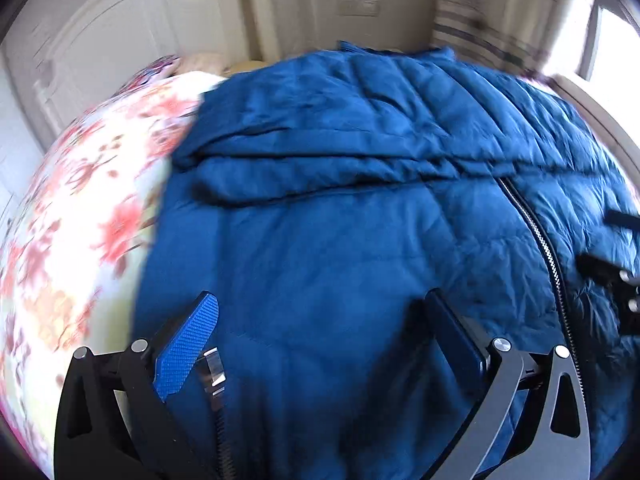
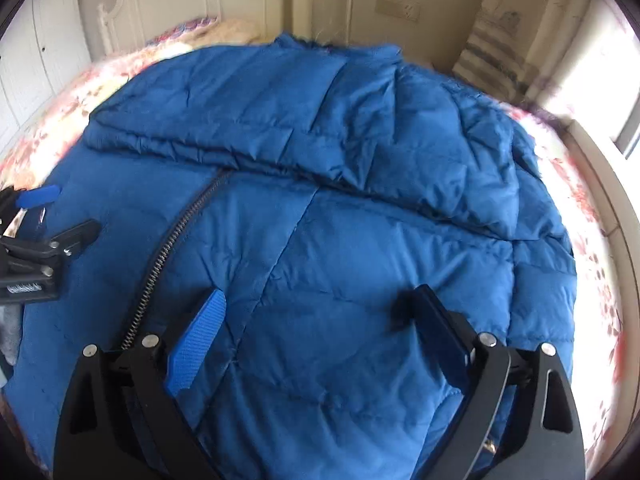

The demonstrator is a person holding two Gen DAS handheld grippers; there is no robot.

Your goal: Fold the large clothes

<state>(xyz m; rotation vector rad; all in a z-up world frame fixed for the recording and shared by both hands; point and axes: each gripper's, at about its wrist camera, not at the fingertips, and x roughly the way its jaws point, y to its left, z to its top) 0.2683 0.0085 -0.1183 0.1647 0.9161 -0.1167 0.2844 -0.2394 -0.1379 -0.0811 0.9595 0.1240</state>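
Centrally, spread across floral red-and-white bedspread: large blue quilted padded jacket, front up, one sleeve folded crosswise over chest. Dark metal zipper running down jacket front, between the two tools. Over jacket's lower part, on zipper's left side: left gripper, blue-padded black fingers spread wide, nothing between them but loose fabric beneath. On zipper's other side: right gripper, likewise gaping wide, empty, angled down over quilted panel; whether tips touch cloth, cannot tell. Beyond jacket's collar end: cream panelled headboard, pillow. Beside jacket's right edge: striped curtain, bright window.
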